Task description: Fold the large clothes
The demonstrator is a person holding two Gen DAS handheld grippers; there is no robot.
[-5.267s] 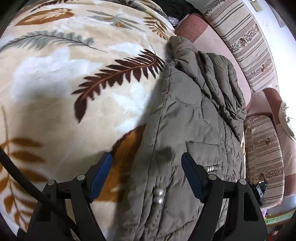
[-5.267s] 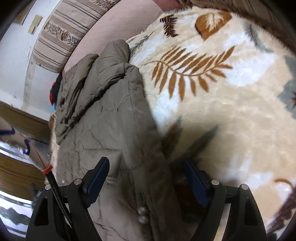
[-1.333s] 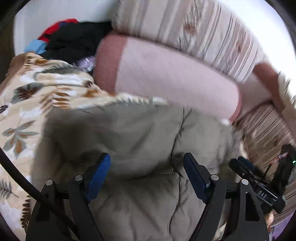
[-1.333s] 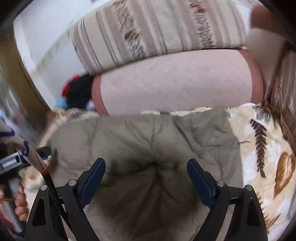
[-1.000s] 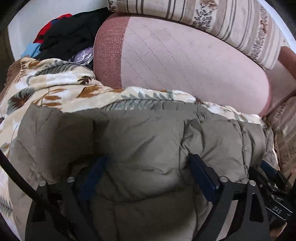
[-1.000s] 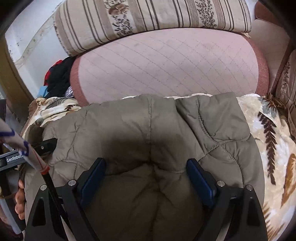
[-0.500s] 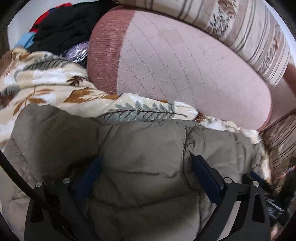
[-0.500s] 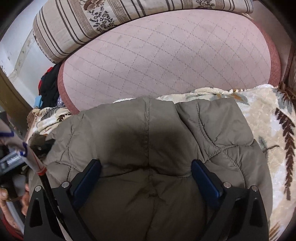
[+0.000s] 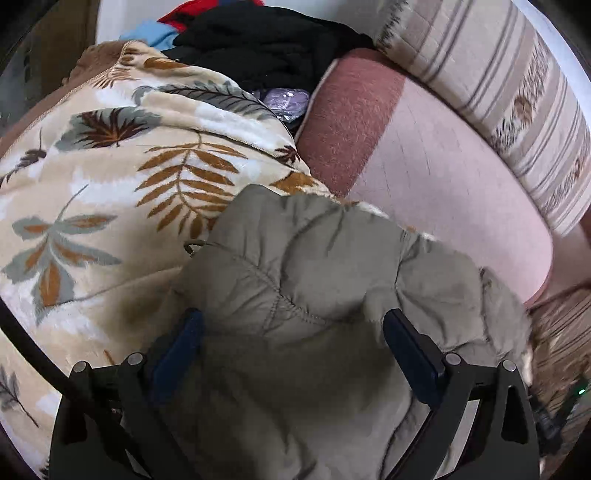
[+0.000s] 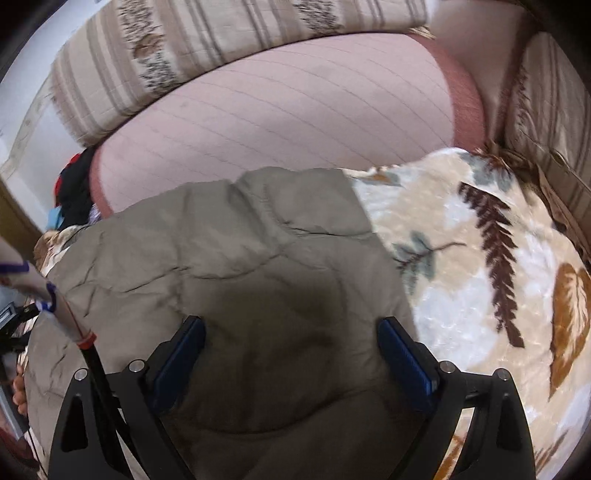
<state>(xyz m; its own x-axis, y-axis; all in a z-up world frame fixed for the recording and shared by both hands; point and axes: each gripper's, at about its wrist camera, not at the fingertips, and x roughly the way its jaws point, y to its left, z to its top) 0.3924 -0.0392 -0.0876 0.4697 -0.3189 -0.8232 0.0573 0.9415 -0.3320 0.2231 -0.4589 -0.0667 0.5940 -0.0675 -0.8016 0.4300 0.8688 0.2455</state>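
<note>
An olive quilted padded jacket (image 9: 314, 295) lies folded on a cream blanket with leaf prints (image 9: 96, 206). In the left wrist view my left gripper (image 9: 295, 350) stands open, its blue pads on either side of the jacket's puffy fabric near its left end. The right wrist view shows the same jacket (image 10: 236, 258) spread under my right gripper (image 10: 291, 350), which is also open and straddles the fabric without pinching it. The jacket's far edge runs along the pink cushion. Its lower part is hidden below both grippers.
A pink quilted sofa cushion (image 10: 288, 122) and striped back cushions (image 10: 207, 33) rise behind the blanket. Dark, red and blue clothes (image 9: 258, 40) are piled at the sofa's far left end. A hand (image 10: 18, 391) and the other tool show at the right wrist view's left edge.
Both grippers stayed open over the jacket. The left view has swung left, showing more blanket and the clothes pile. The right view has shifted right, showing more blanket beside the jacket.
</note>
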